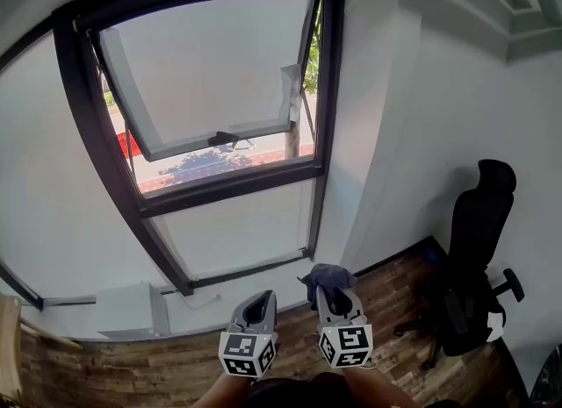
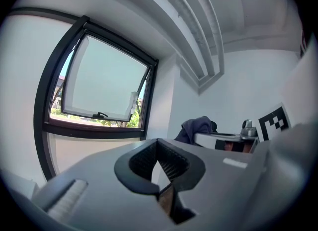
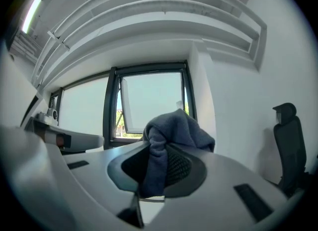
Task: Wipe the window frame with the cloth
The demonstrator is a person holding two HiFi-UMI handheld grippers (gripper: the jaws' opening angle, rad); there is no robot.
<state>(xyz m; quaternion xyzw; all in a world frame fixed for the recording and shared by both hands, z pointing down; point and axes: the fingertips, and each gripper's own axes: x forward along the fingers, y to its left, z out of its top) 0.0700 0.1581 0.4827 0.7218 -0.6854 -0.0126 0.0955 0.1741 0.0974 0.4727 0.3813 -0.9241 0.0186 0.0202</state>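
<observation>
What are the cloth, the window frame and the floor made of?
The cloth looks like soft fabric: it folds and bunches. The window frame seems dark metal, maybe painted: slim, smooth, straight bars. The floor looks like wood: brown grainy planks.

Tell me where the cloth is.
In the head view, the cloth is clamped in the right gripper, low and right of centre, beside the left gripper.

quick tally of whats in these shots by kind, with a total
grippers: 2 (left gripper, right gripper)
blue-grey cloth: 1
black-framed window: 1
black office chair: 1
white box by the wall: 1
total: 6
</observation>
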